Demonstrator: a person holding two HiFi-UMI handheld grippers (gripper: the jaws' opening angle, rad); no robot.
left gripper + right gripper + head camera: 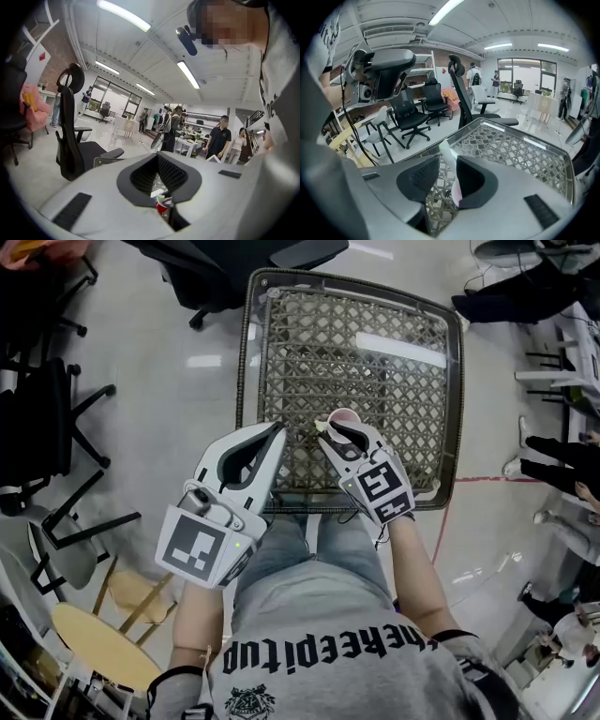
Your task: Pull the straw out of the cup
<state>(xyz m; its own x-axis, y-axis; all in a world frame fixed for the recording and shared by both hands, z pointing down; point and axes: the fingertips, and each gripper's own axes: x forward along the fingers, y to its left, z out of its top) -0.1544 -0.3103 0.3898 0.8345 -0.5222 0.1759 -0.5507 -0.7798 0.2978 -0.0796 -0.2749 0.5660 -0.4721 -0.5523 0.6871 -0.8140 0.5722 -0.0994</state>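
A pink-red cup (346, 415) stands on the glass-topped wicker table (441, 381), near its front edge. My right gripper (340, 433) reaches over the cup, its jaws open. A pale straw (448, 157) with a green tip stands between them and leans on the right pad. Its lower end is hidden, so I cannot tell whether it sits in the cup. The straw's tip (320, 427) shows beside the cup. My left gripper (277, 432) hovers left of the cup with its tips together and nothing held. Through its gap I glimpse the red cup (161, 206).
Black office chairs (56, 427) stand on the floor to the left, and a round wooden stool (103, 643) is at my lower left. People stand to the right of the table (562, 465). A tall black chair (70, 136) is close on the left side.
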